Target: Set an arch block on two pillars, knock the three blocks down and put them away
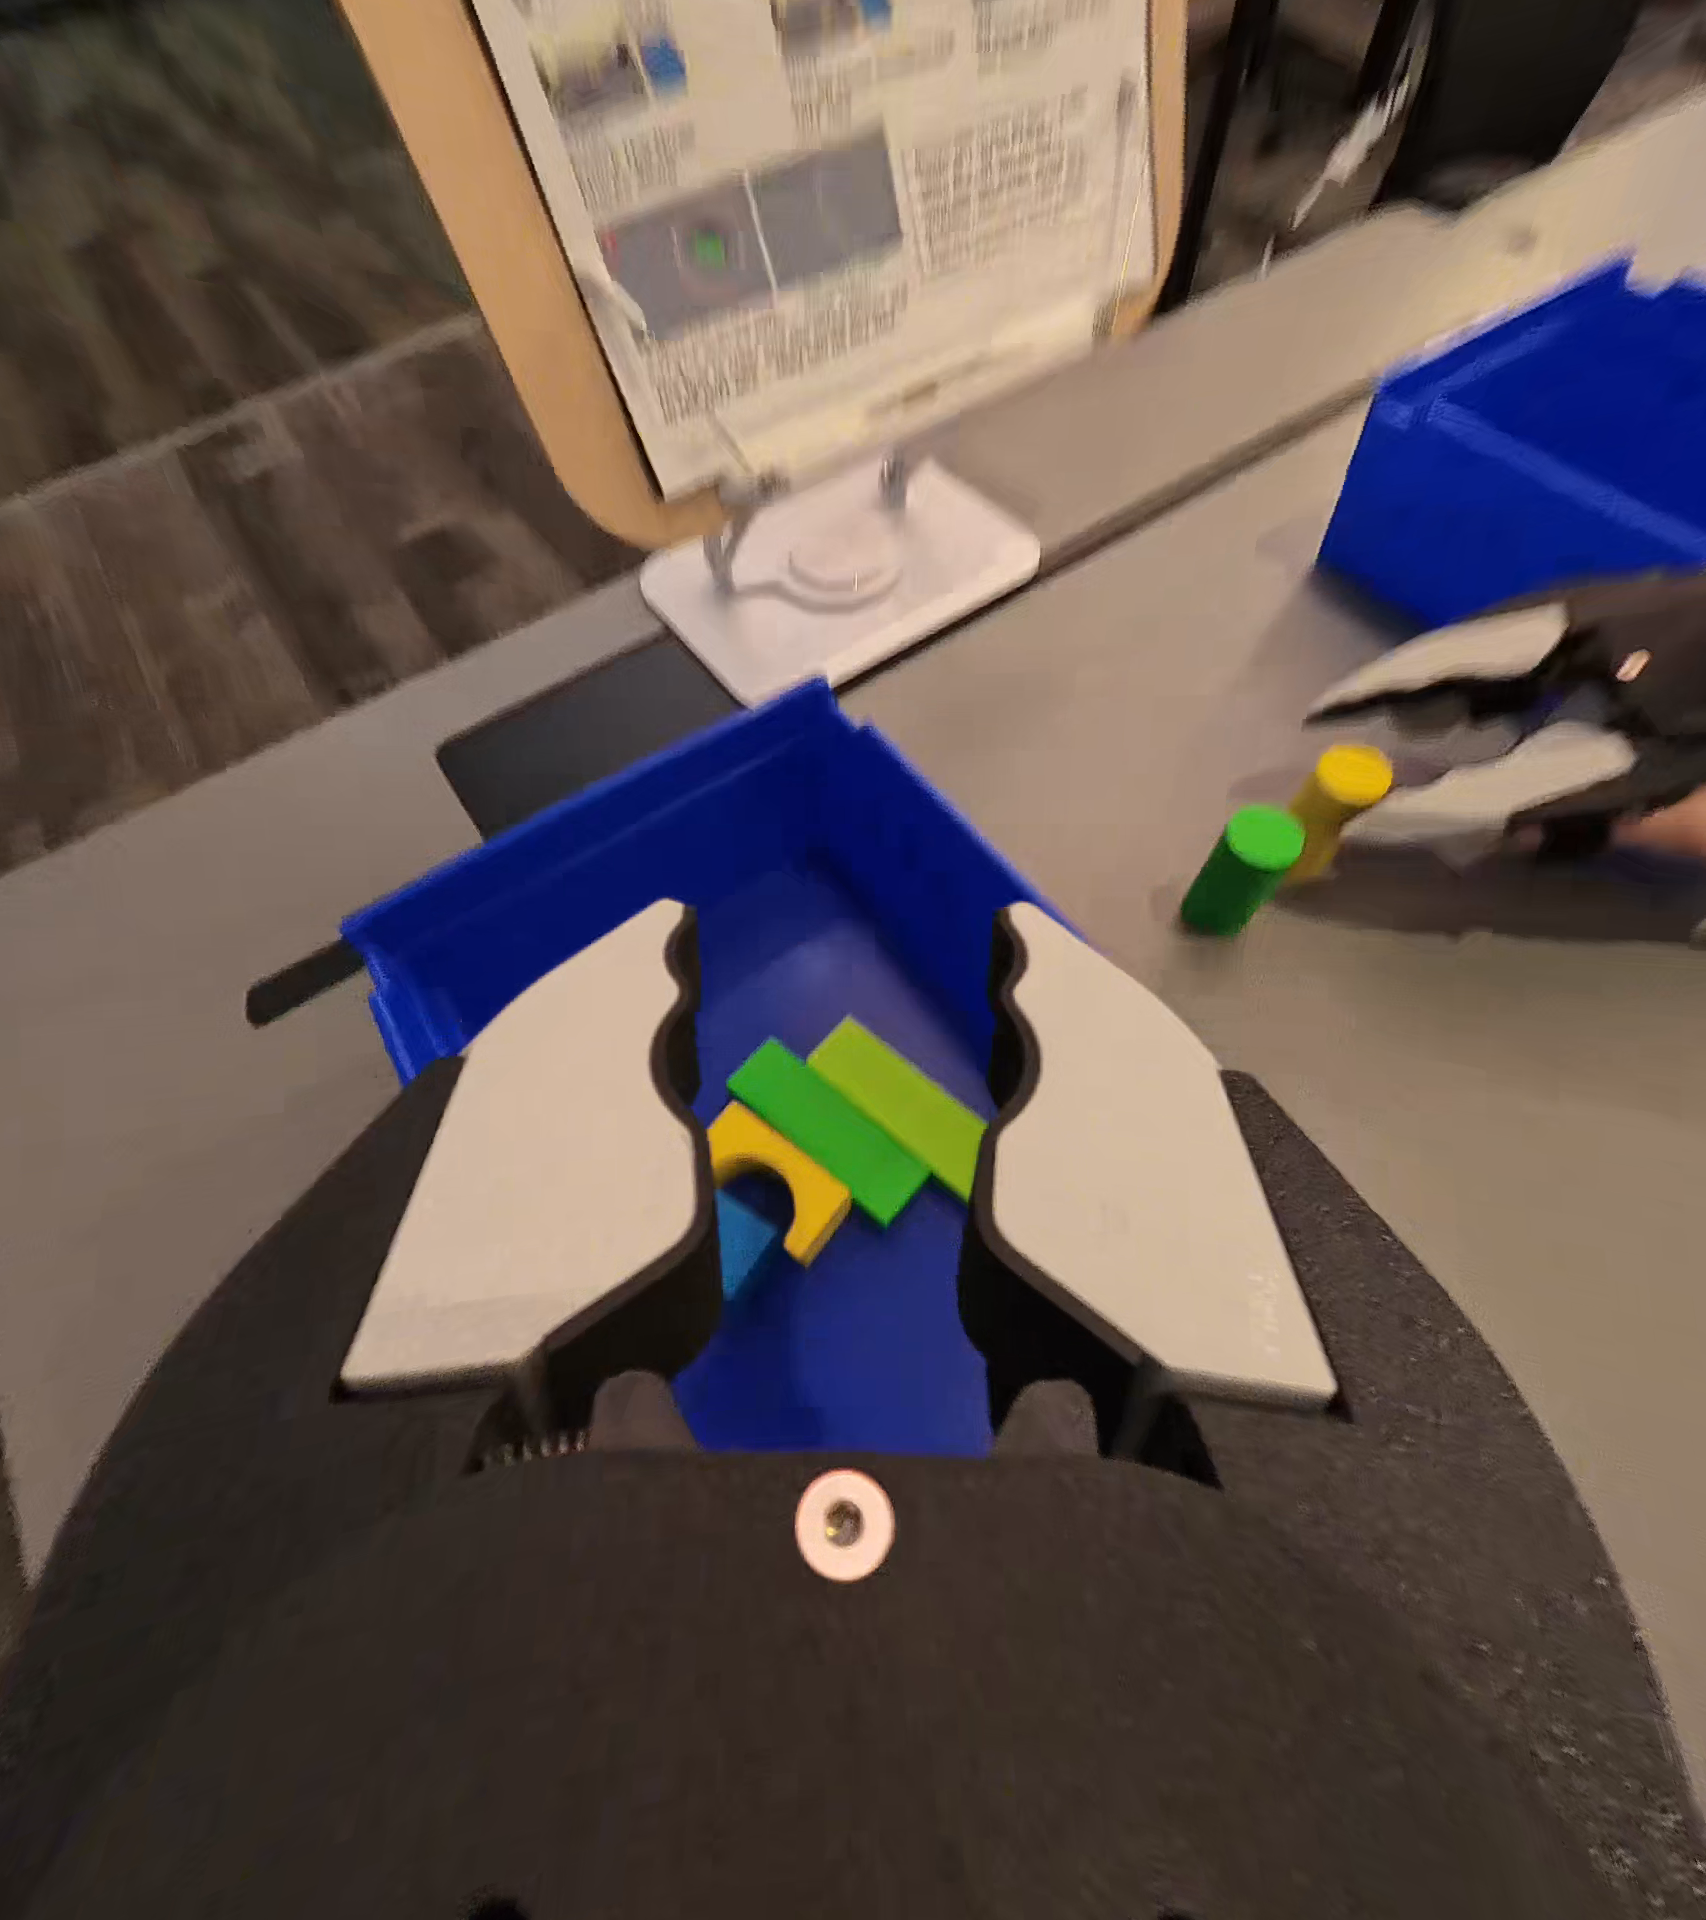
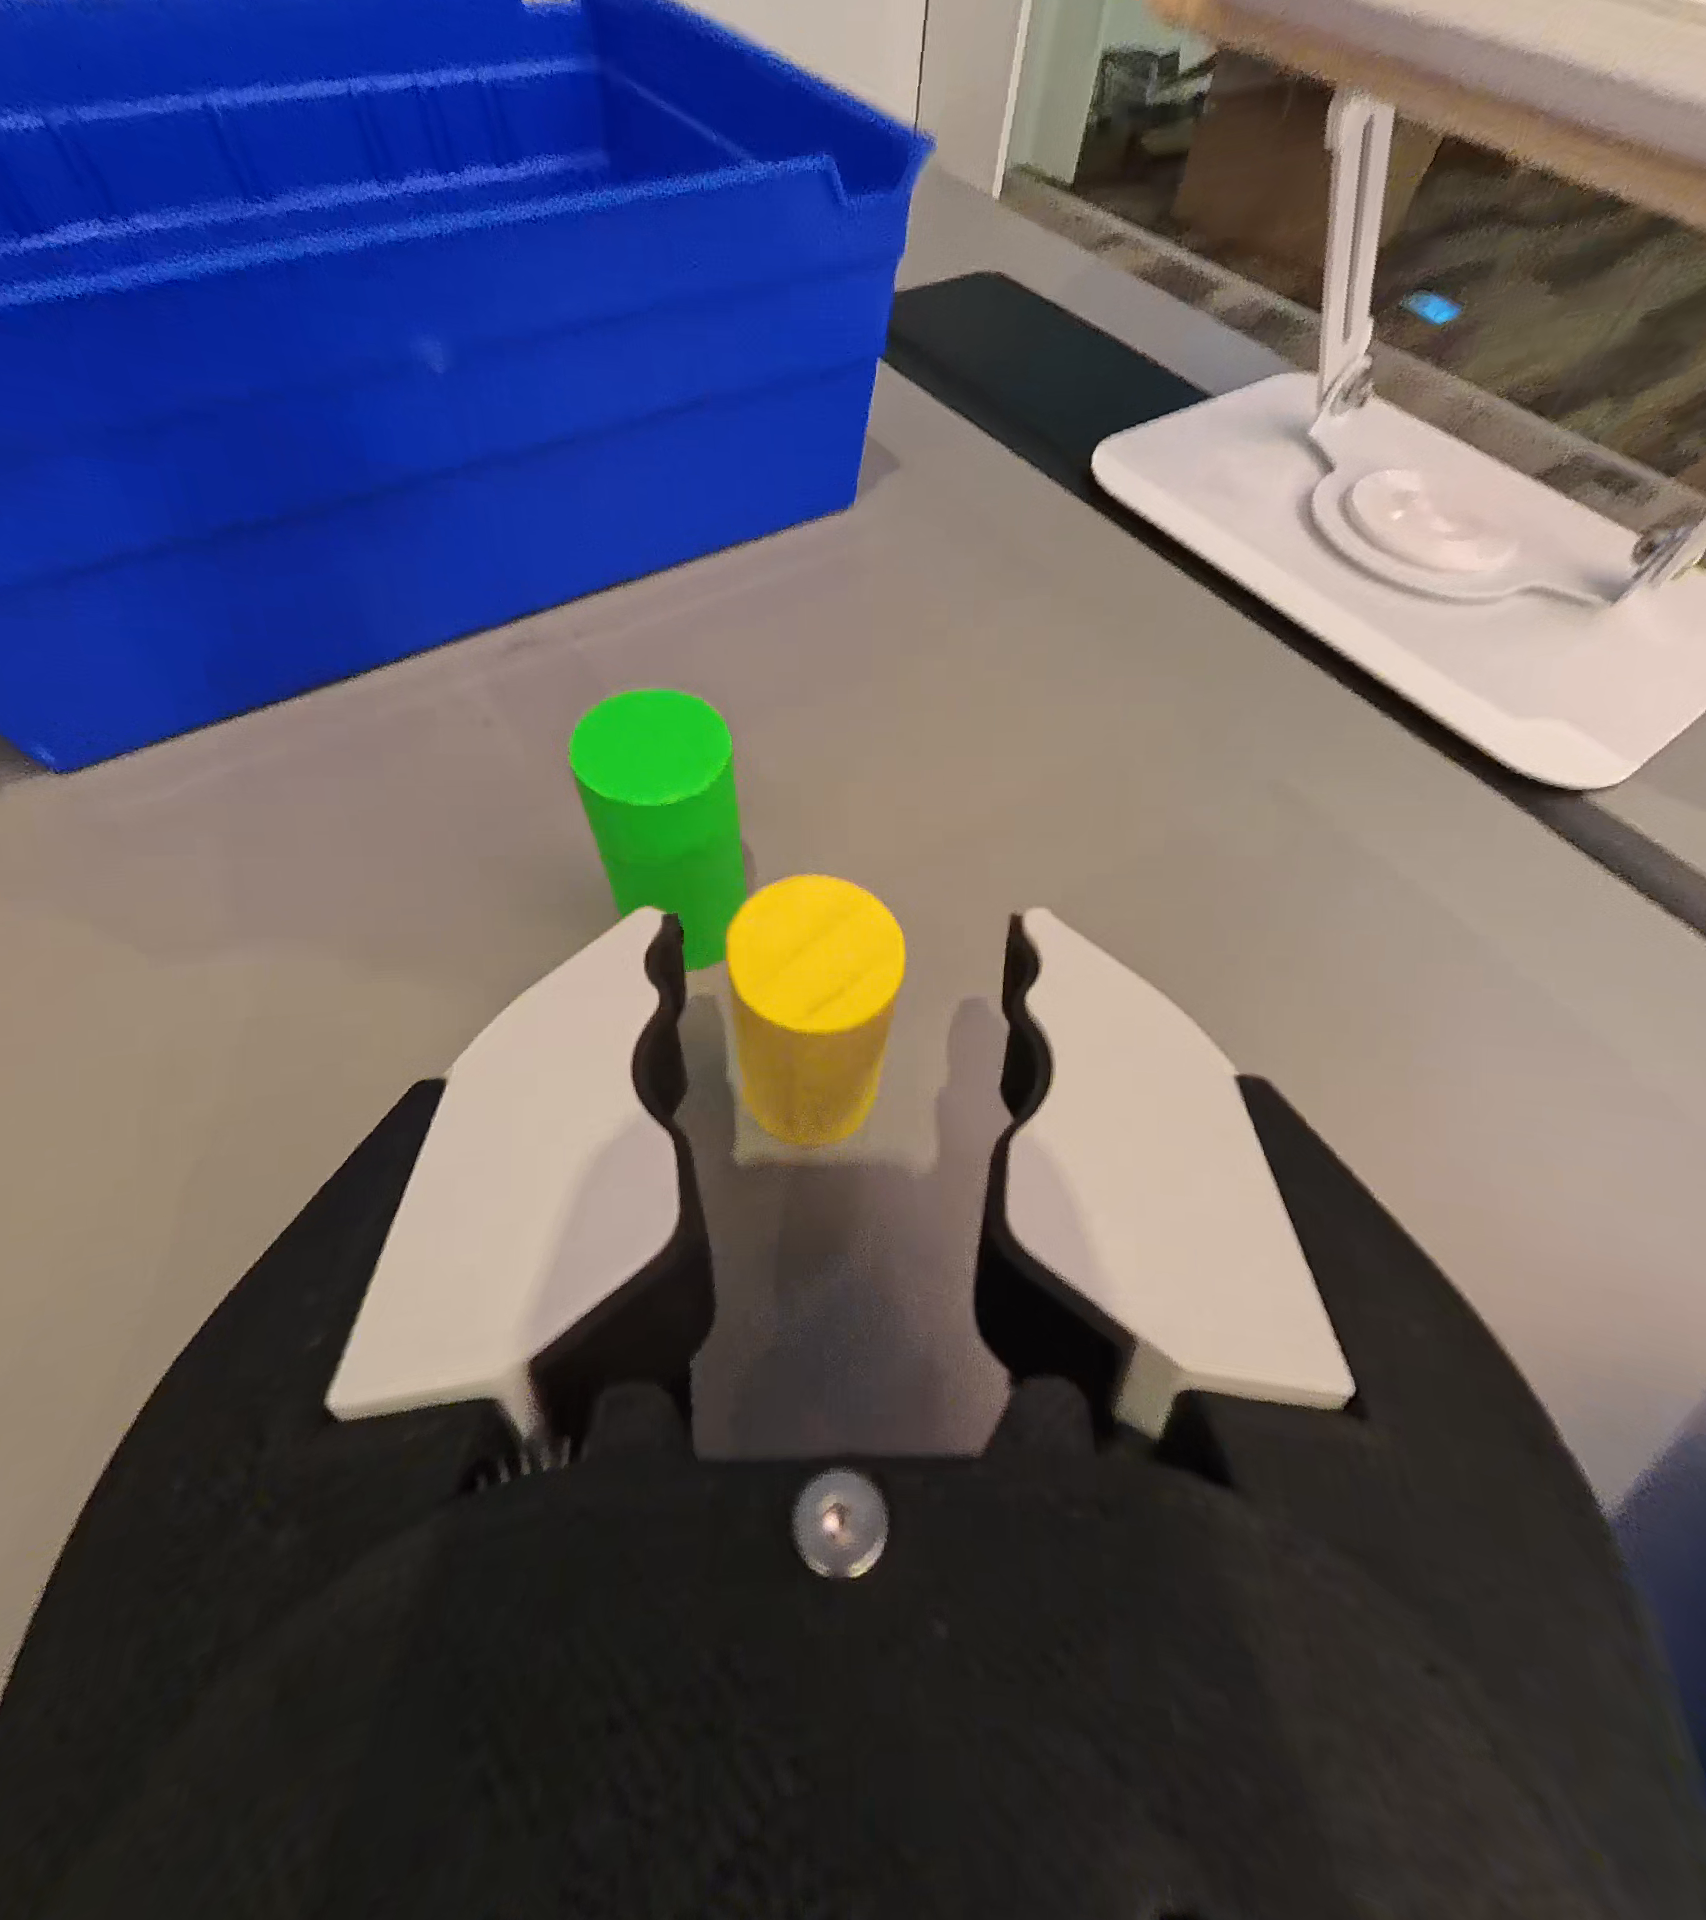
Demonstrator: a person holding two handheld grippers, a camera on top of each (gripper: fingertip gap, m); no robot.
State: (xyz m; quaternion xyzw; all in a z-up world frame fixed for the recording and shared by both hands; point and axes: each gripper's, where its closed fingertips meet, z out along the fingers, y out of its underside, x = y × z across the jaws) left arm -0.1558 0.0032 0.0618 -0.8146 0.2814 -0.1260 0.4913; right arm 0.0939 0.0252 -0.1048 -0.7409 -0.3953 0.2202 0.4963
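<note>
The arch (image 1: 776,1174) was yellow and lay in the near bin (image 1: 620,831), under two flat green blocks (image 1: 859,1122) and against a small blue block (image 1: 747,1242). The left gripper (image 1: 844,971) hung over that bin with its jaws spread wide and nothing in them.

The two pillars stood close together on the grey counter (image 2: 1036,779), upright. The yellow pillar (image 2: 813,1013) stood between the spread jaws of the right gripper (image 2: 833,951), which did not touch it. The green pillar (image 2: 657,821) stood just past it, to the left.

Things could go wrong here. The green blocks lay on the arch, so a grab might catch them too, or the arch might slip. The right jaws were very near the yellow pillar, and a small bump might tip it into the green one. The pillars were thin and tall, so they would likely fall easily.

The blocks looked like smooth painted wood. The pillars were round with flat tops. The bins were shiny blue plastic, and the far bin (image 2: 361,364) had ridges inside. A white stand (image 2: 1451,623) sat far right.
</note>
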